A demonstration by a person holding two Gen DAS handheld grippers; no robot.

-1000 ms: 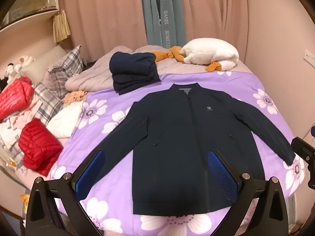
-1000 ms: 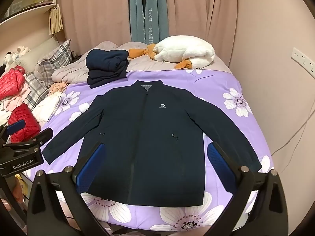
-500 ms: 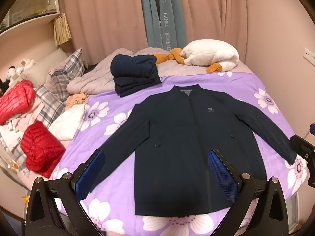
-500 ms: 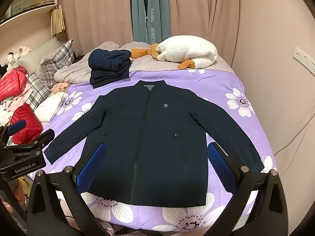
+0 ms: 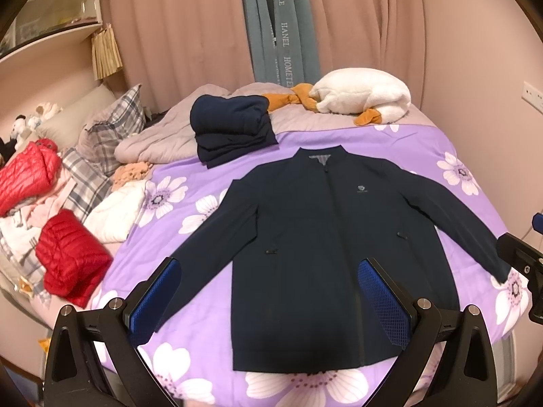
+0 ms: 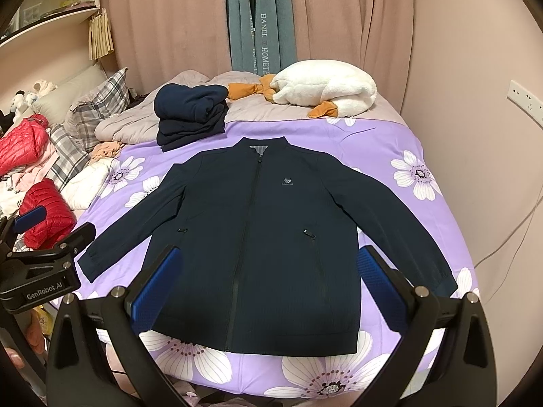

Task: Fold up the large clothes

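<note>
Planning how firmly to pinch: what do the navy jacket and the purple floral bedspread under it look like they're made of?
Navy jacket: likely thin, smooth synthetic weave, matte with slight sheen; lies flat with crisp edges. Purple floral bedspread: looks like soft printed cotton or microfibre, matte, faintly rippled.

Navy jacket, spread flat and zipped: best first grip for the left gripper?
The cuff of the near-left sleeve: the navy jacket lies flat, so the cuff's free edge is the easiest to pinch. Bring the open left gripper in low from the bed's left edge, one finger sliding under.
</note>
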